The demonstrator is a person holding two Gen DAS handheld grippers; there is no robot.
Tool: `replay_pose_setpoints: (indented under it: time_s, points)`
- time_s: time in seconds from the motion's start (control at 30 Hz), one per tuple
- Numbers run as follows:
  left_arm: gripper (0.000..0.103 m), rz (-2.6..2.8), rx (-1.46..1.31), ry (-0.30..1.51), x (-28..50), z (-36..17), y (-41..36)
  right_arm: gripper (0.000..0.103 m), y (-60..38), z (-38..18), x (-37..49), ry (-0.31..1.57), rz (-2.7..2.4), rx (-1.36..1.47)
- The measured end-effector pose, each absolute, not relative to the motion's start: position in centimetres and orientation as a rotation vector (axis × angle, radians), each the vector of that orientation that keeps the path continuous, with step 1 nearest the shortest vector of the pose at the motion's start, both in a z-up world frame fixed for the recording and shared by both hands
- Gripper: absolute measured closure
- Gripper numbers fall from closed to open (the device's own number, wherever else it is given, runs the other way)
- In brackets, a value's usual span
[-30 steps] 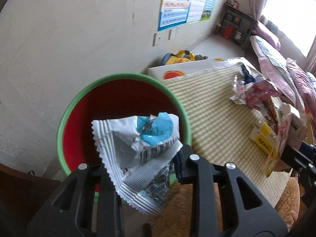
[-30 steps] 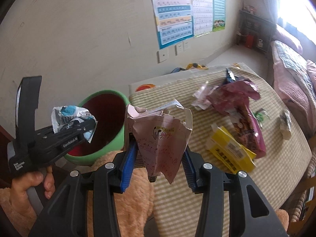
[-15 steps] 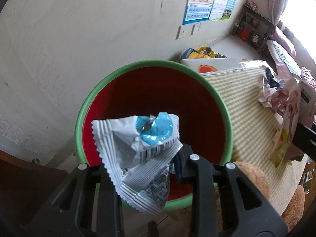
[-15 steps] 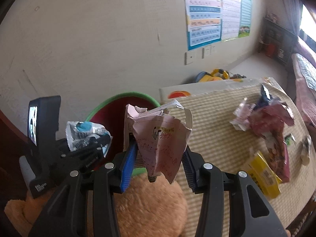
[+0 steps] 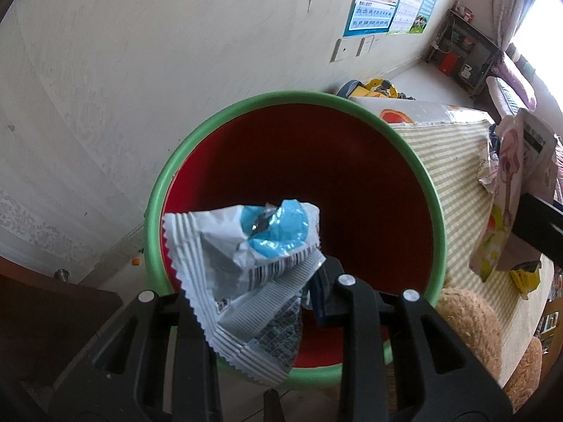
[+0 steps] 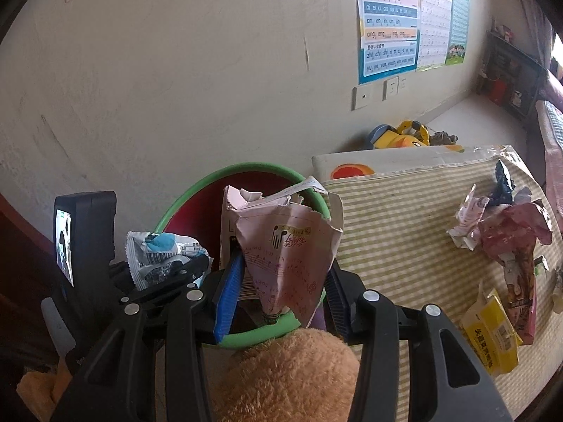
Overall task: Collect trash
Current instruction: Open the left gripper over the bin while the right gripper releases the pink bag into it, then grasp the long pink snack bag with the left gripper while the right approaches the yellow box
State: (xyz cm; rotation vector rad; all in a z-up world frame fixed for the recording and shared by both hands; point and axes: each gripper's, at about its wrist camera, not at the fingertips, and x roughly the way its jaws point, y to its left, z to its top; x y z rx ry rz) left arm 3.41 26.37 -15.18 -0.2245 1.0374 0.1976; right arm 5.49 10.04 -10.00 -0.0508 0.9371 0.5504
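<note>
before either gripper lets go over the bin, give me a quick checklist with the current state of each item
1. Left gripper clamped on the white and blue wrapper: ok.
2. Wrapper over the bin opening: ok.
3. Right gripper clamped on the torn pink carton: ok.
4. Carton fully over the bin opening: cannot tell; it overlaps the rim in the right wrist view.
5. Room in the bin: ok, no trash shows inside.
6. More trash left on the striped table: not ok, several wrappers remain.

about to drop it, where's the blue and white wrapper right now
In the left wrist view the blue and white wrapper is clamped in the left gripper, directly over the open mouth of the green-rimmed bin.
</note>
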Motion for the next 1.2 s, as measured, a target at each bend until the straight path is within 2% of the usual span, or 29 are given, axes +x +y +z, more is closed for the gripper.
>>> replay_pose_setpoints:
  time_s: [0.1, 0.2, 0.23, 0.27, 0.3, 0.37, 0.53, 0.7, 0.93, 1.07, 1.17, 1.2]
  points:
    - [0.075, 0.199, -0.235, 1.05, 3.5, -15.7, 26.7, 0.057, 10.4, -10.3, 5.7, 0.942, 0.558, -0.057]
    - [0.065, 0.198, -0.244, 1.054, 3.4, -15.9, 27.1, 0.054, 10.5, -10.3, 5.8, 0.936, 0.567, -0.048]
    - [0.052, 0.201, -0.244, 1.052, 3.4, -15.9, 27.0, 0.052, 10.6, -10.3, 5.9, 0.938, 0.577, -0.04]
    - [0.038, 0.208, -0.245, 1.047, 3.3, -15.8, 27.1, 0.044, 10.6, -10.2, 6.0, 0.939, 0.582, -0.034]
    - [0.036, 0.212, -0.249, 1.036, 3.2, -15.7, 27.2, 0.034, 10.6, -10.2, 6.0, 0.937, 0.584, -0.027]
    - [0.032, 0.213, -0.258, 1.033, 3.2, -15.6, 27.2, 0.03, 10.4, -10.0, 5.9, 0.926, 0.587, -0.012]
    - [0.03, 0.203, -0.252, 1.034, 3.2, -15.3, 26.7, 0.027, 8.3, -10.2, 5.8, 0.929, 0.547, -0.037]
    - [0.03, 0.193, -0.241, 1.028, 3.2, -14.7, 26.1, 0.025, 0.6, -12.2, 6.6, 0.958, 0.341, -0.082]
    - [0.03, 0.158, -0.199, 1.015, 3.1, -13.5, 23.9, 0.024, -10.8, -17.4, 8.7, 1.145, 0.103, -0.108]
    - [0.03, 0.126, -0.175, 1.002, 3.1, -12.4, 22.3, 0.024, -12.7, -19.9, 9.0, 1.21, 0.112, -0.14]
    - [0.03, 0.11, -0.148, 0.995, 3.0, -11.6, 21.0, 0.037, -12.9, -20.7, 8.7, 1.215, 0.153, -0.12]
    - [0.03, 0.102, -0.14, 0.992, 2.9, -11.2, 20.5, 0.045, -12.8, -20.6, 8.4, 1.203, 0.16, -0.115]
